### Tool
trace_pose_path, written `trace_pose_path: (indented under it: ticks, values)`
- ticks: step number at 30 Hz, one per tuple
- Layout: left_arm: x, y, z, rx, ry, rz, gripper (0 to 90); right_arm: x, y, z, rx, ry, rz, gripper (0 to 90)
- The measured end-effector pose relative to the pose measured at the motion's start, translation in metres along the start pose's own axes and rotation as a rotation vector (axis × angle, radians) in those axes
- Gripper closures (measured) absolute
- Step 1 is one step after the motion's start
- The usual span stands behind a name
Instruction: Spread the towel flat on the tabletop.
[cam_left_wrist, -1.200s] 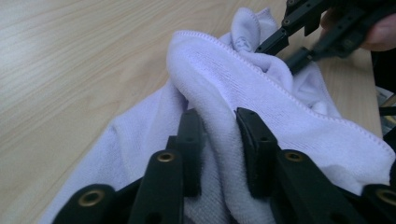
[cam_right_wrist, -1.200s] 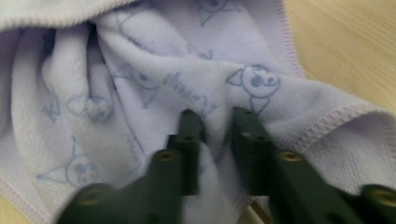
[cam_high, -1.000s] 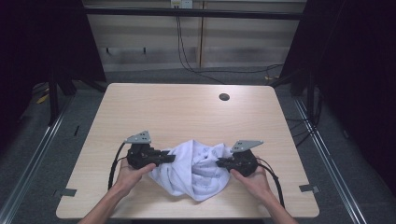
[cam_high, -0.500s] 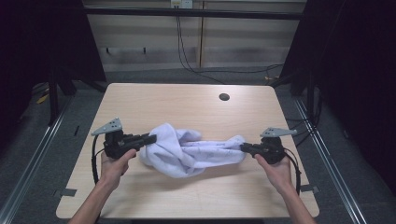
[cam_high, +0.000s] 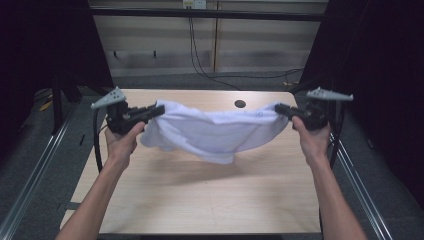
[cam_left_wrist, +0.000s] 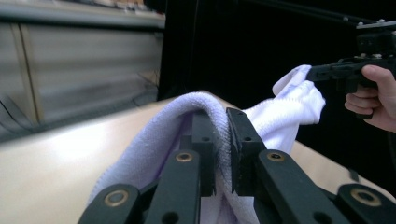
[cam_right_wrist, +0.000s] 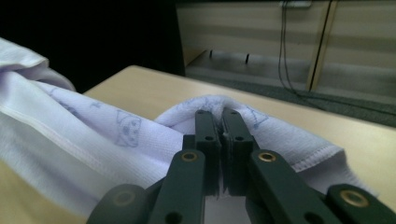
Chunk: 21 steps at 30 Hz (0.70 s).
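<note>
We now have the white towel (cam_high: 215, 132) lifted clear of the counter (cam_high: 200, 195) and slung between our two claws, sagging toward 6 o'clock in the middle, so it looks ready to spread out or fold. A second ago it lay bunched on the counter. The left claw (cam_high: 159, 109), at 9 o'clock, has just been closing on one end; the right claw (cam_high: 278, 107), at 3 o'clock, pinches the other.

We see our left gripper (cam_high: 159, 109) and right gripper (cam_high: 278, 107) as matte black tools, each topped by a grey three-cornered plate studded with small bolts at its 12 o'clock. A black cable loops down from each body toward 6 o'clock. In the gripper views, our black jaws carry brass-ringed pivot screws and small dark bolt holes, and our forearms are bare, without sleeves.
</note>
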<state>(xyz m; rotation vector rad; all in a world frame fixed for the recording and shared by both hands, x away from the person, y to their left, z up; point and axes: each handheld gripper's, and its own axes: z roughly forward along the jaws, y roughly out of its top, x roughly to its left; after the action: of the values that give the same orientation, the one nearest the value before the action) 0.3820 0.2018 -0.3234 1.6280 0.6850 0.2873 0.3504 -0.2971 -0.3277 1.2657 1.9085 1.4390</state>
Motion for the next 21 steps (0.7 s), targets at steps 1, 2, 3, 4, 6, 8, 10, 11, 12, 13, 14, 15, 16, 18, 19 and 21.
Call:
trace_pose_path:
  ticks: [1,2,3,4,6,8,10,11,12,13,14,15,16,18,19,21]
  values:
    - [0.001,0.010,0.003,-0.015,0.004,0.011,83.0,-0.003,0.012,0.002,-0.010,-0.006,-0.001,86.7]
    - [0.001,0.020,0.005,-0.024,0.016,0.030,83.0,-0.005,0.025,0.004,-0.021,-0.021,-0.008,86.7]
    - [0.001,0.020,0.005,-0.024,0.016,0.030,83.0,-0.005,0.025,0.004,-0.021,-0.021,-0.008,86.7]
    - [-0.001,0.028,0.006,-0.033,0.023,0.061,83.0,-0.005,0.037,0.004,-0.029,-0.032,-0.016,86.7]
    - [-0.009,0.037,0.001,-0.065,0.015,0.101,82.8,-0.004,0.063,-0.005,-0.099,-0.033,-0.020,86.7]
    - [-0.012,0.034,-0.001,-0.064,0.011,0.117,82.7,-0.003,0.065,-0.013,-0.141,-0.012,-0.007,86.7]
    - [-0.021,0.017,-0.005,-0.030,-0.003,0.140,82.6,0.004,0.058,-0.026,-0.145,-0.002,-0.037,86.7]
    - [-0.031,-0.013,-0.007,0.042,-0.023,0.165,82.6,0.009,0.032,-0.034,-0.093,0.005,-0.064,86.8]
    - [-0.036,-0.031,-0.006,0.091,-0.040,0.167,82.5,0.009,0.013,-0.035,-0.049,0.013,-0.063,86.8]
    - [-0.040,-0.050,-0.004,0.147,-0.053,0.170,82.6,0.009,-0.009,-0.037,-0.004,0.015,-0.060,86.8]
    - [-0.044,-0.069,-0.001,0.199,-0.062,0.161,82.6,0.009,-0.031,-0.037,0.050,0.022,-0.058,86.8]
    - [-0.044,-0.069,-0.001,0.199,-0.062,0.161,82.6,0.009,-0.031,-0.037,0.050,0.022,-0.058,86.8]
    - [-0.046,-0.086,0.002,0.253,-0.094,0.135,82.6,0.007,-0.075,-0.037,0.138,0.035,-0.027,87.1]
    - [-0.058,-0.132,0.005,0.361,-0.186,0.072,82.5,0.004,-0.113,-0.038,0.221,0.029,-0.018,87.4]
    - [-0.058,-0.132,0.005,0.361,-0.186,0.072,82.4,0.004,-0.113,-0.038,0.221,0.029,-0.018,87.4]
    - [-0.067,-0.153,0.004,0.400,-0.231,0.039,80.9,-0.001,-0.141,-0.040,0.286,0.033,-0.006,87.5]
